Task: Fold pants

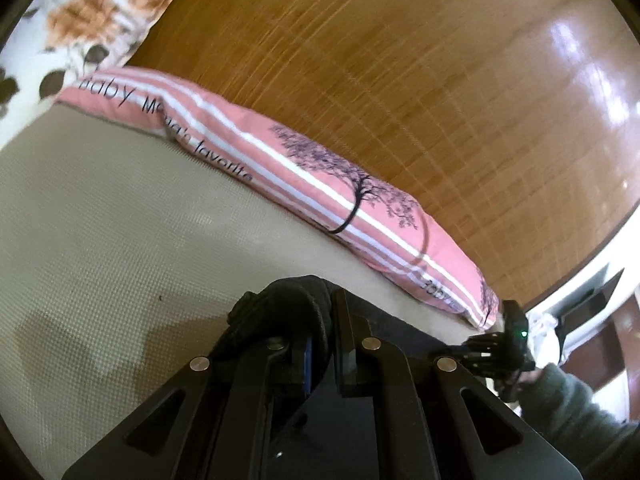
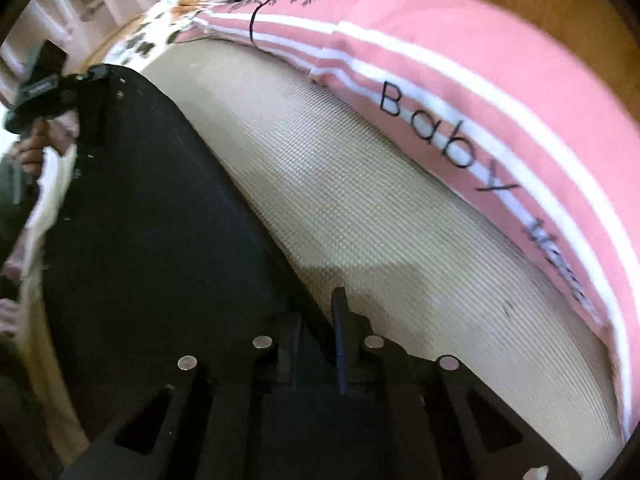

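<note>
The black pants (image 2: 152, 220) lie spread on a beige woven mat (image 2: 360, 216), filling the left half of the right wrist view. My right gripper (image 2: 320, 316) points steeply down at their right edge, jaws close together and pinching the black fabric. In the left wrist view my left gripper (image 1: 324, 312) is shut on a bunched fold of the pants (image 1: 280, 300), lifted just off the mat. Each gripper shows in the other's view: the right gripper (image 1: 500, 348) at the far right, the left gripper (image 2: 44, 84) at the upper left in a hand.
A long pink striped pillow (image 1: 320, 184) printed "Baby" borders the mat's far side. Behind it rises a glossy wooden board (image 1: 400, 80). A floral cloth (image 1: 80, 20) lies at the corner. A green sleeve (image 1: 580, 412) enters at lower right.
</note>
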